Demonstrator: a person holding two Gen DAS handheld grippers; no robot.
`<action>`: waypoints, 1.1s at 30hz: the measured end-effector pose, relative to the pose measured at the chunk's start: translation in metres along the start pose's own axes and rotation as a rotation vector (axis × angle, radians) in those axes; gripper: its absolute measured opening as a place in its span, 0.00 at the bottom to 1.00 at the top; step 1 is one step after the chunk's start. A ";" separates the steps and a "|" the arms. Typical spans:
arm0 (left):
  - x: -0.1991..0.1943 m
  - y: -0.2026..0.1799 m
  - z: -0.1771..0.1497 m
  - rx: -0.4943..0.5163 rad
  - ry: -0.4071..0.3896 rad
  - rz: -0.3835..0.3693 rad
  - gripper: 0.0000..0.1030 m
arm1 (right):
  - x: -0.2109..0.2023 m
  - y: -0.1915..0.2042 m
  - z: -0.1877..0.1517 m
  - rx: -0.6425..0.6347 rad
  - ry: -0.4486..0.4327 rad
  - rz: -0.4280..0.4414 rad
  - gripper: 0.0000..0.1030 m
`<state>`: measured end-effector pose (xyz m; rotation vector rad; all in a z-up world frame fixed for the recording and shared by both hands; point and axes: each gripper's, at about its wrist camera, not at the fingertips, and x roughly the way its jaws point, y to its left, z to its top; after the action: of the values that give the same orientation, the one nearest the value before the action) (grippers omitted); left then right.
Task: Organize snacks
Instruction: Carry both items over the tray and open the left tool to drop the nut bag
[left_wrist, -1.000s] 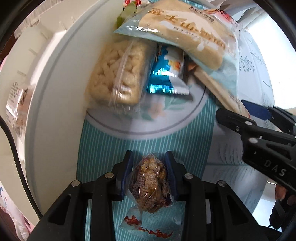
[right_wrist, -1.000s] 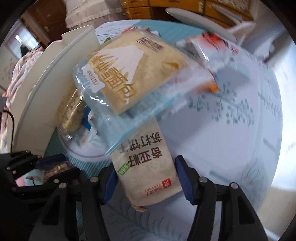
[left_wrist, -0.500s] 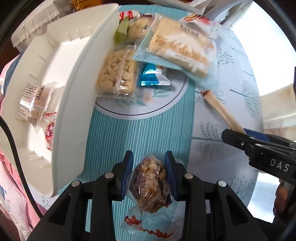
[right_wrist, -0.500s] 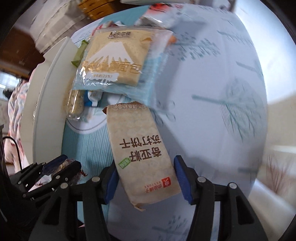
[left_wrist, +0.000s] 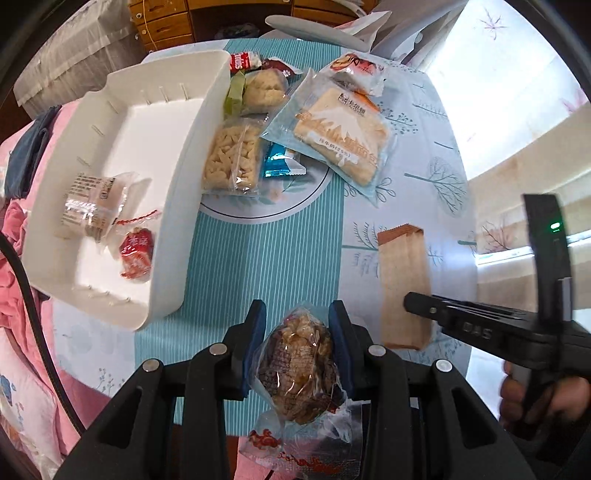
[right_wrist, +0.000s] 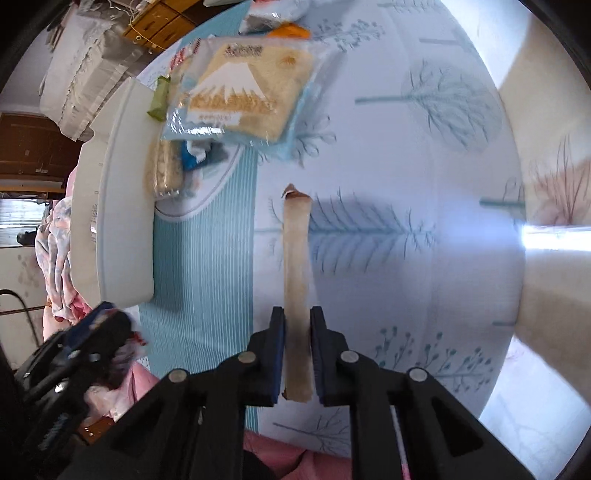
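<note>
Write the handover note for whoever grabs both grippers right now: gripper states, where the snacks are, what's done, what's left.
Left gripper: shut on a clear-wrapped brown snack, held above the table.
Right gripper: jaws have just closed on the flat beige cracker pack, gripped edge-on and lifted.
White bin: at the table's left; holds two items, a clear packet and a small red one.
Still on the tablecloth beside the bin: rice-puff bag, blue wrapper, mountain-print bread pack, several small snacks behind them.
Left to do: drop both held snacks in the bin, then clear the pile.
</note>
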<state>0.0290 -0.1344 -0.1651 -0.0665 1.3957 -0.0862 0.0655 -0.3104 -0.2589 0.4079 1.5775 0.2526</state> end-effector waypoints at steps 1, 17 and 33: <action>-0.005 0.001 -0.001 -0.005 -0.005 -0.001 0.33 | 0.001 -0.001 -0.002 0.008 0.001 0.011 0.13; -0.075 0.050 0.012 -0.108 -0.134 -0.033 0.33 | -0.041 0.006 -0.021 -0.023 -0.176 0.168 0.12; -0.089 0.150 0.045 -0.047 -0.143 -0.068 0.33 | -0.047 0.095 -0.022 0.017 -0.325 0.240 0.13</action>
<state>0.0615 0.0234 -0.0852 -0.1565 1.2530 -0.1031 0.0536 -0.2413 -0.1763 0.6204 1.2123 0.3386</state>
